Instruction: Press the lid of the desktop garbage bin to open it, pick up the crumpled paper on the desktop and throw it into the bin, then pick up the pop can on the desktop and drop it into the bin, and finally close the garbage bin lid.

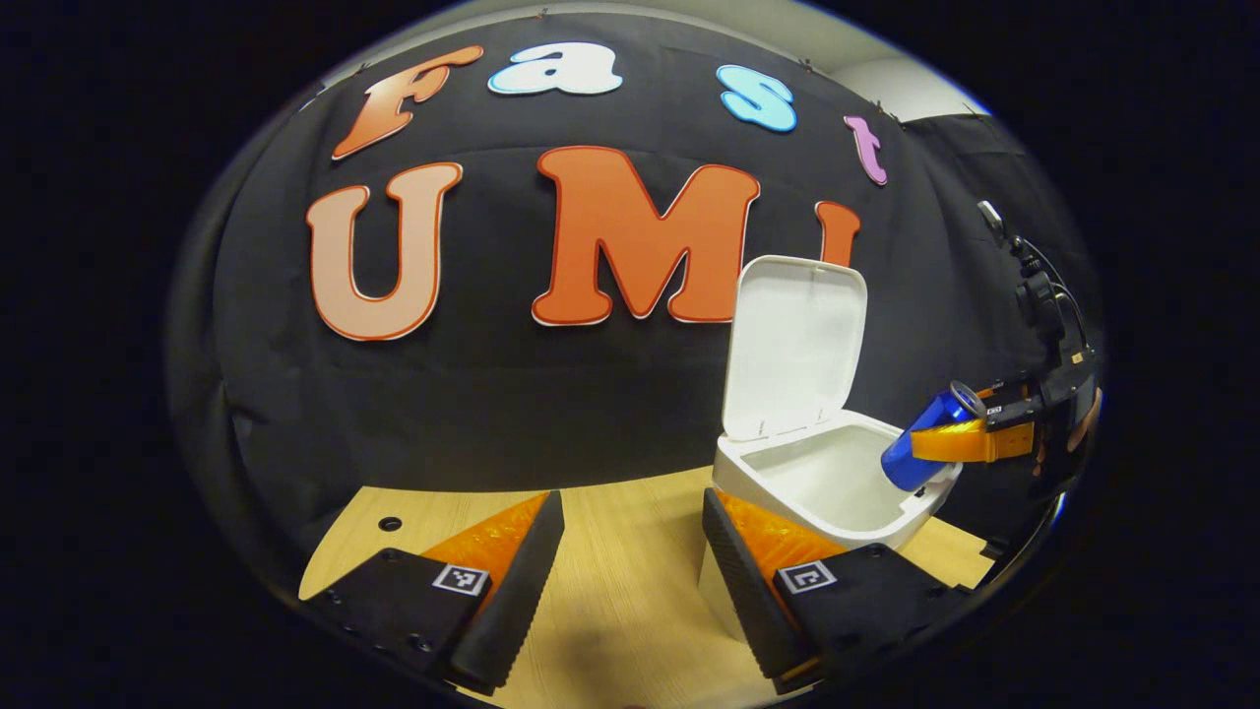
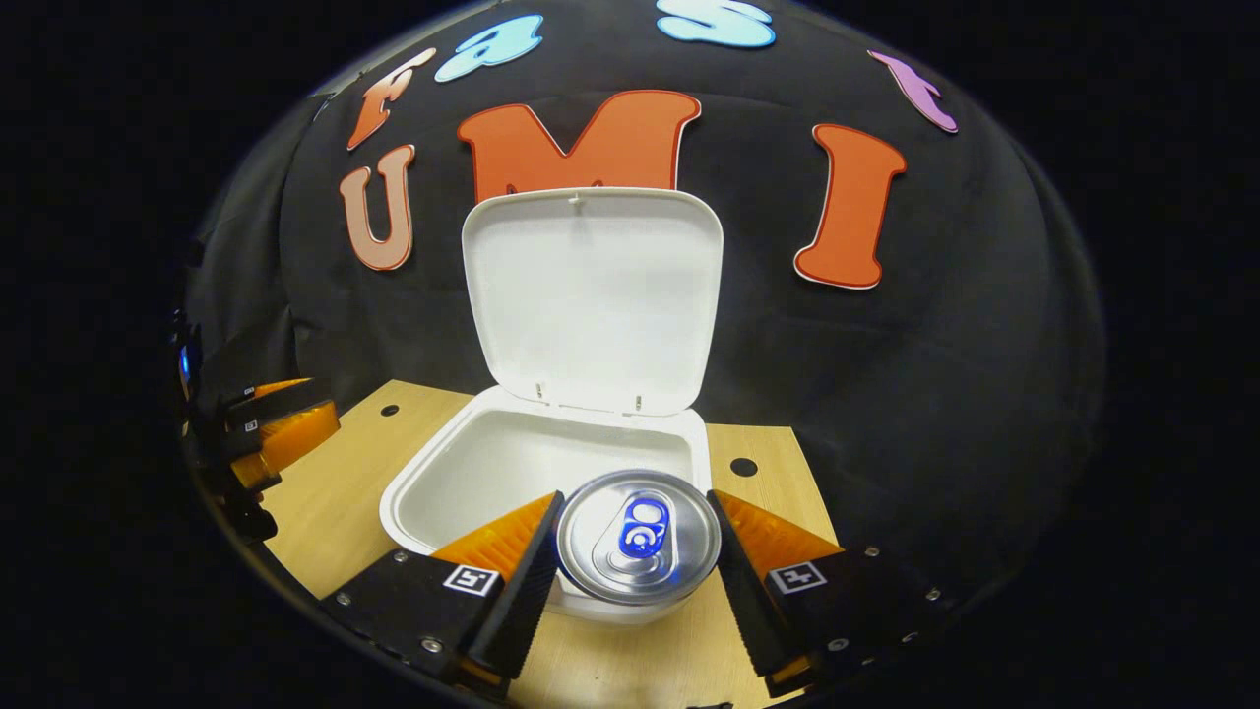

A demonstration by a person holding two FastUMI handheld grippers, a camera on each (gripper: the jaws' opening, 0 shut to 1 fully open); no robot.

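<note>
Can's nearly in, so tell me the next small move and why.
Probably open the right gripper to drop the can. It is shut on the can, which hangs tilted over the front rim of the bin, and the lid stands open. The left gripper waits open, apart.

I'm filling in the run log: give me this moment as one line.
step: can drop | right gripper: shut on pop can, tilted over bin | lid: open, upright | left gripper: open, empty

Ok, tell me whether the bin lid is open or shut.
Open. The lid stands upright behind the bin, hinged at its back rim, exposing the white inside; the right gripper holds the can at its front edge.
</note>
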